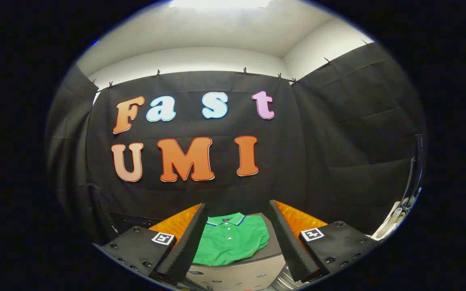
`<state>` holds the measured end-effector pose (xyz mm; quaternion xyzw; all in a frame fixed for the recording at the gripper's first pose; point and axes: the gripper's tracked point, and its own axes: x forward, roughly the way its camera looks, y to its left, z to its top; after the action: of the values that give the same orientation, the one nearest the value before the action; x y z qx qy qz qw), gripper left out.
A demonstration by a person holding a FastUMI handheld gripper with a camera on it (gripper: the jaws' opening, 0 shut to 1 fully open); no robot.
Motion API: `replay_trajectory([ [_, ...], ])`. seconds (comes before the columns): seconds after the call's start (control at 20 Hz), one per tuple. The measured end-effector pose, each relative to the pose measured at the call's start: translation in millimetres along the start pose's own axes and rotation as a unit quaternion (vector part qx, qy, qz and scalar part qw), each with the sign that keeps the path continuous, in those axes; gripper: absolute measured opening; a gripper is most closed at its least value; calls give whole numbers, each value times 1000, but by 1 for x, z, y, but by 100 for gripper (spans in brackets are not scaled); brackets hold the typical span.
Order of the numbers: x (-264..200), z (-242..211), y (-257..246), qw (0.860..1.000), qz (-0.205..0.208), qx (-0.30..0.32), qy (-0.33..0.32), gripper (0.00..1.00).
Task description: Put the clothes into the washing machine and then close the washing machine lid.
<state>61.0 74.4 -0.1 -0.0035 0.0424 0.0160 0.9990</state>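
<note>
A green polo shirt (233,240) with a blue-and-white trimmed collar lies folded on a grey flat top (271,252), beyond and below my fingers. My gripper (237,234) is open, held above the shirt and apart from it, its two black foam-padded fingers (186,242) spread wide with the shirt seen in the gap between them. The grey surface has a pale front face (237,277) below the shirt; whether it belongs to the washing machine I cannot tell.
Black cloth forms the booth's wall (318,161) behind the shirt and on both sides. At the far right stands a dark upright frame (417,169) with pale objects (390,224) at its foot.
</note>
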Motion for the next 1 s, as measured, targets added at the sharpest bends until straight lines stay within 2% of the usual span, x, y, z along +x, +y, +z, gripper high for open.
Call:
replay_trajectory([
  [0.2, 49, 0, 23, 998, 37, -22, 53, 98],
  [0.4, 114, -5, 30, 991, 39, -49, 121, 98],
  [0.6, 182, -37, 39, 979, 40, -31, 199, 98],
  [0.75, 214, -88, 38, 961, 39, -21, 273, 98],
  [1.0, 225, -163, 39, 914, 39, 10, 404, 98],
])
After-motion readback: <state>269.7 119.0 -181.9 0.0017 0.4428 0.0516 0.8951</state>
